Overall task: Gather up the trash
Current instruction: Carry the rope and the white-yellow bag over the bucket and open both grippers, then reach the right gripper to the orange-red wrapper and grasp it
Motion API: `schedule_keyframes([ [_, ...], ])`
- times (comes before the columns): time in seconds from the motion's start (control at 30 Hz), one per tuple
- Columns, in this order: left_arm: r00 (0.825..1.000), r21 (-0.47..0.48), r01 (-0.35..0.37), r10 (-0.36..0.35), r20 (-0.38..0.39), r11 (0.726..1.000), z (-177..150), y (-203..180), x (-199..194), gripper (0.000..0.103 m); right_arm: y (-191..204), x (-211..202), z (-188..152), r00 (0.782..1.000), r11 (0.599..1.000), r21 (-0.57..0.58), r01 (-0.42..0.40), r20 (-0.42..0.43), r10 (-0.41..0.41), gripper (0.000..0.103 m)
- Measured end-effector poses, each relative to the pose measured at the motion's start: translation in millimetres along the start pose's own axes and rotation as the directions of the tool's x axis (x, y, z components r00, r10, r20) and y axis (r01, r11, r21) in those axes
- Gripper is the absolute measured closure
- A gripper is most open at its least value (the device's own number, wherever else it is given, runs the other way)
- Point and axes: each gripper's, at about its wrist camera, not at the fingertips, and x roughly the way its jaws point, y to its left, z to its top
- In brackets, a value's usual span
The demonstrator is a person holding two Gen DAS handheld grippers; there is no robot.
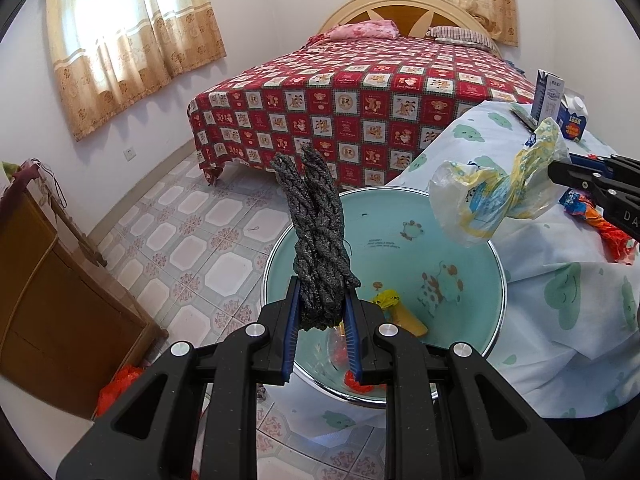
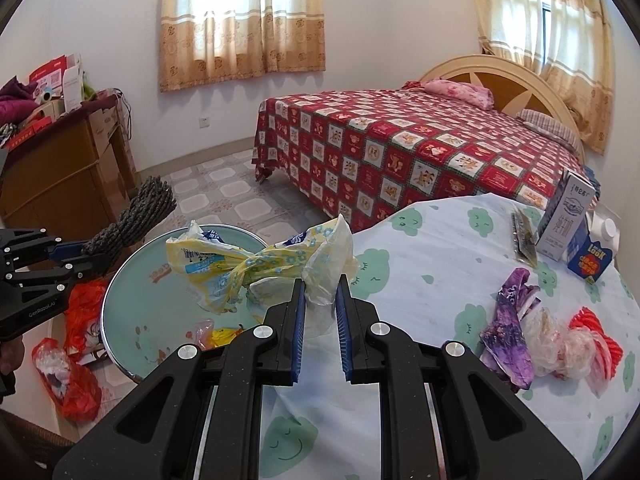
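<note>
My left gripper (image 1: 322, 300) is shut on a dark grey braided rope bundle (image 1: 318, 232) and holds it upright over a light blue basin (image 1: 472, 304). The basin holds a yellow wrapper (image 1: 394, 308) and red scraps. My right gripper (image 2: 320, 292) is shut on a twisted yellow and white plastic bag (image 2: 256, 264), held above the basin's rim (image 2: 120, 280) at the table edge. The bag also shows in the left wrist view (image 1: 500, 192), and the rope in the right wrist view (image 2: 136, 216).
The table (image 2: 432, 264) has a cloud-print cloth with a purple wrapper (image 2: 508, 332), clear plastic and red netting (image 2: 592, 344), milk cartons (image 2: 564, 216) and a dark strip (image 2: 524, 236). Red bags (image 2: 76, 380) lie on the tiled floor. A bed (image 1: 360, 92) stands behind, a wooden cabinet (image 1: 48, 320) left.
</note>
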Motion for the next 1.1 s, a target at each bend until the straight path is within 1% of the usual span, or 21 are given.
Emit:
schedule_keyframes([
  [0.43, 1.000, 0.000, 0.003, -0.003, 0.002, 1.000, 0, 0, 1, 0.082, 8, 5, -1, 1.000, 1.000, -0.015, -0.015, -0.012, 0.014, 0.087],
  [0.53, 1.000, 0.000, 0.005, -0.005, 0.002, 1.000, 0, 0, 0, 0.080, 10, 7, -1, 1.000, 1.000, -0.017, -0.023, -0.017, 0.023, 0.086],
  [0.57, 1.000, -0.001, 0.006, -0.006, 0.003, 1.000, 0, 0, 0, 0.080, 11, 9, -1, 0.999, 0.999, -0.020, -0.036, -0.026, 0.035, 0.085],
  [0.6, 1.000, -0.004, 0.009, -0.009, 0.004, 1.000, 0, 0, 0, 0.074, 13, 9, -2, 0.999, 0.999, -0.025, -0.043, -0.023, 0.042, 0.083],
  [0.63, 1.000, -0.003, 0.012, -0.012, 0.008, 1.000, 0, -1, 0, 0.071, 14, 9, -2, 0.999, 0.999, -0.027, -0.046, -0.017, 0.045, 0.078],
  [0.67, 1.000, 0.001, 0.011, -0.011, 0.010, 1.000, 0, -3, -1, 0.068, 14, 10, -2, 0.999, 0.999, -0.028, -0.047, -0.018, 0.046, 0.076],
  [0.7, 1.000, 0.003, 0.012, -0.012, 0.012, 1.000, 1, -5, -1, 0.068, 15, 12, -3, 0.998, 0.998, -0.024, -0.052, -0.024, 0.052, 0.073],
  [0.77, 1.000, 0.004, 0.021, -0.021, 0.013, 1.000, 1, -7, -1, 0.067, 15, 13, -4, 0.998, 0.998, -0.024, -0.053, -0.027, 0.052, 0.072],
  [0.83, 1.000, 0.007, 0.020, -0.020, 0.014, 1.000, 1, -10, 0, 0.065, 15, 14, -5, 0.998, 0.998, -0.020, -0.055, -0.031, 0.054, 0.069],
  [0.9, 1.000, 0.003, 0.022, -0.022, 0.010, 1.000, 1, -10, 1, 0.061, 14, 13, -5, 0.998, 0.998, -0.017, -0.054, -0.031, 0.053, 0.067],
  [0.97, 1.000, 0.004, 0.021, -0.021, 0.006, 1.000, 0, -12, 0, 0.060, 12, 11, -6, 0.998, 0.999, -0.013, -0.053, -0.028, 0.053, 0.063],
  [1.1, 1.000, 0.005, 0.024, -0.024, -0.002, 1.000, -3, -16, 2, 0.054, 8, 2, -9, 0.999, 0.999, -0.004, -0.041, -0.026, 0.041, 0.058],
])
